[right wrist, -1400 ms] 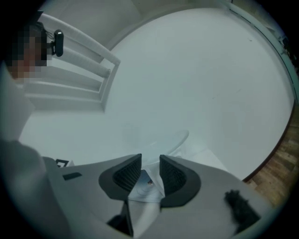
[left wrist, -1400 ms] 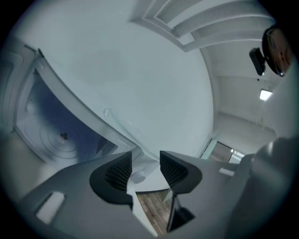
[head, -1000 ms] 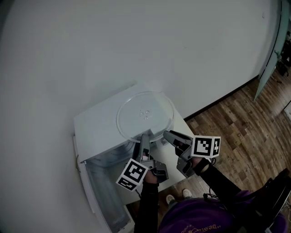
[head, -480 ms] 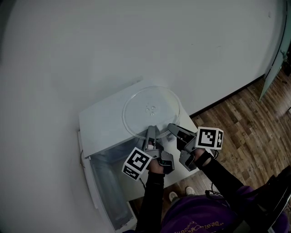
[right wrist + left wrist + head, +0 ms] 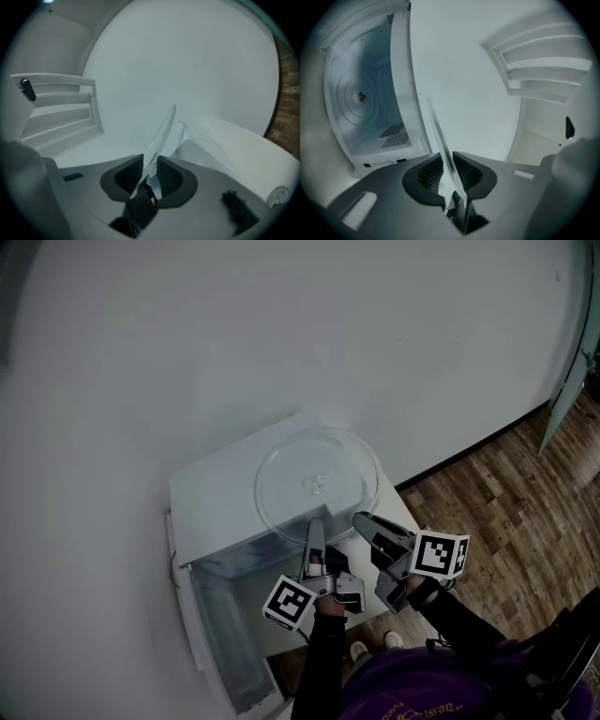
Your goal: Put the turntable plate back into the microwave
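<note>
Head view: the glass turntable plate (image 5: 319,486) lies on top of the microwave (image 5: 211,498), whose door (image 5: 220,634) hangs open at near left. The left tool (image 5: 315,526) and right tool (image 5: 363,519) meet the plate's near rim.

Left gripper view: the jaws, just closing, clamp the rim. The empty cavity (image 5: 365,93) waits to the left.

Right gripper view: the jaws have been closing round the rim and seem a sliver short of it.

Lifting, lowering and seating remain, and the door crowds the left.

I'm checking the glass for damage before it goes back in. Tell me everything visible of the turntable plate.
The turntable plate is a round, clear glass disc with a raised rim and small hub bumps at its centre; no cracks show. It lies over the white microwave's top, near edge toward the person. The left claw and right claw have just been closing on that near rim, which runs between the jaws of each; the left looks pressed against it.
</note>
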A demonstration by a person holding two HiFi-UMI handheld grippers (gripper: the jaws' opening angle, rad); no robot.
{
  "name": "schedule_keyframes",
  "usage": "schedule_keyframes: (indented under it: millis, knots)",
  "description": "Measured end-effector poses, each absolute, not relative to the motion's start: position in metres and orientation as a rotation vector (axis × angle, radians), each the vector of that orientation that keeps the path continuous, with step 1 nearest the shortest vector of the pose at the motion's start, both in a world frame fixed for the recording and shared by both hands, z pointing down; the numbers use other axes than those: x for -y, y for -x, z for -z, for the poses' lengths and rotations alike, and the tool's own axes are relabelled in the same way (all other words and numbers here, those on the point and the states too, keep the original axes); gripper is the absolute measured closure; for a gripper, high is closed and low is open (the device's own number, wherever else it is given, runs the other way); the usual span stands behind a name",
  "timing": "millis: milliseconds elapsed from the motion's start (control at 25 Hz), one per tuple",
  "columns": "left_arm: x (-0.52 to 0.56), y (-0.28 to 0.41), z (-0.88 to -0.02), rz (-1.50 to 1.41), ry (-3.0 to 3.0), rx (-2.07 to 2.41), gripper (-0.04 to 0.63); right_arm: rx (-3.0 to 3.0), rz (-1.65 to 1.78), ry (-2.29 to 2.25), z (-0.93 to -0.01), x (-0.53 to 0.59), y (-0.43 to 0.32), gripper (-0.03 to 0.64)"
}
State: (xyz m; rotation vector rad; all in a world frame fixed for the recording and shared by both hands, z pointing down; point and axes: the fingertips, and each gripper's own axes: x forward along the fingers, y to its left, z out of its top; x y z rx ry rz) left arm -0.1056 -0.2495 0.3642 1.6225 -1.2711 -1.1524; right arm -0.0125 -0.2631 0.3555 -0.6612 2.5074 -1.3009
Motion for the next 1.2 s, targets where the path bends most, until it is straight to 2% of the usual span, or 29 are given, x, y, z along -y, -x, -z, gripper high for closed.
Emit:
schedule_keyframes:
  millis: [240, 560, 880, 1200]
  knots:
    - [0.213, 0.103, -0.328, 1.304, -1.647, 1.285, 0.531, -2.635, 1.13, 0.529, -0.321, 0.233, 0.016, 0.52]
    - [0.141, 0.116, -0.321, 1.361, -1.686, 1.428, 0.541, -2.683, 1.175, 0.279, -0.324, 0.173, 0.032, 0.518]
    - [0.063, 0.113, -0.342, 1.464, -1.594, 1.593, 0.548, -2.817, 1.216, 0.073, -0.348, 0.109, 0.037, 0.514]
    - [0.037, 0.115, -0.378, 1.513, -1.431, 1.688, 0.541, -2.875, 1.302, -0.074, -0.381, 0.091, 0.045, 0.512]
